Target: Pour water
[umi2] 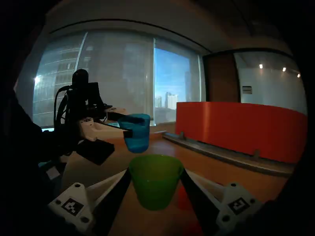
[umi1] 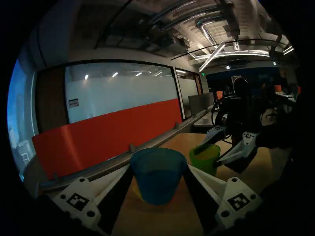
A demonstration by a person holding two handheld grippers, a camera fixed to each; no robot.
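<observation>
Blue cup (umi1: 158,188) front and centre, clamped between both fingers of the left gripper (umi1: 158,170). It's held up off the desk (umi1: 179,142) and about upright. A darker band low in its wall looks like water, though I can't be sure. The green cup (umi2: 155,190) is pinched the same way in the right gripper (umi2: 156,173), also in the air, mouth up. The two cups are near each other, rims apart.

That gap is the danger, I'd say. Tip the blue cup before its lip is over the green mouth and the stream goes straight onto the wood. Tip too fast and it could overshoot the far rim. Both cups are smooth and tapered, so a cup could slide down between the fingers or swivel as it tilts. A bump between rims could jolt either one loose.

Below is a bare, tan wooden desk with a metal rail (umi1: 118,159) along its far edge. Behind it runs an orange panel (umi1: 106,133) under frosted glass (umi1: 122,92). Strip lights (umi1: 212,55) hang from an open ceiling. In the right gripper view, a big window (umi2: 173,84) shows towers and blue sky.
</observation>
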